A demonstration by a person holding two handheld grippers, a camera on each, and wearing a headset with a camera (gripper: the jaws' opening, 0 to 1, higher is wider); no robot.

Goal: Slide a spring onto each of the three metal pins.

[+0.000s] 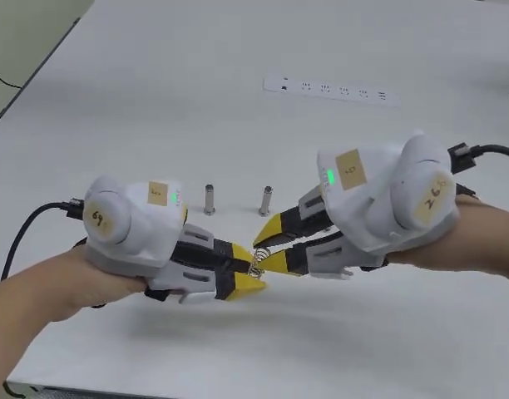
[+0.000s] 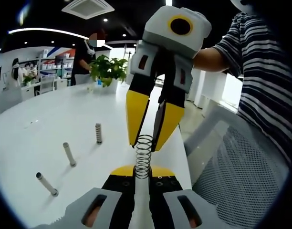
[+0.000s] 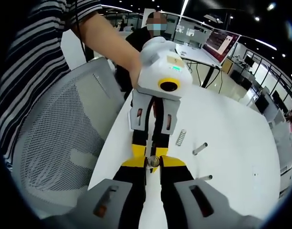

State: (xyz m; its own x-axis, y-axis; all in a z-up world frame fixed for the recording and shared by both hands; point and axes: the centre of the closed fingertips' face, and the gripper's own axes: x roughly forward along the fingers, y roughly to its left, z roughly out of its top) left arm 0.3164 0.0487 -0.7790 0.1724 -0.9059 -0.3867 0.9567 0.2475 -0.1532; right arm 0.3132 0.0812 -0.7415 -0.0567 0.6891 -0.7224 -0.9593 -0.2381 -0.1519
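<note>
Both grippers meet tip to tip above the near edge of the white table (image 1: 155, 100). Between them is a spring (image 2: 144, 157), held off the surface.

Left gripper (image 2: 142, 174): jaws pinched together on the spring's lower end; the coil rises straight out from between the yellow tips.

Right gripper (image 2: 146, 142): jaws angled in on either side of the spring's upper end, a narrow gap between them (cannot tell whether they actually press the coil or only flank it).

Three pins stand upright in a row on the table, well apart from the grippers. The far pin (image 2: 98, 133) wears a second spring (image 3: 181, 137). The middle pin (image 2: 69, 154) and near pin (image 2: 46, 184) are bare metal.

A power strip (image 1: 330, 90) lies further back on the table.
</note>
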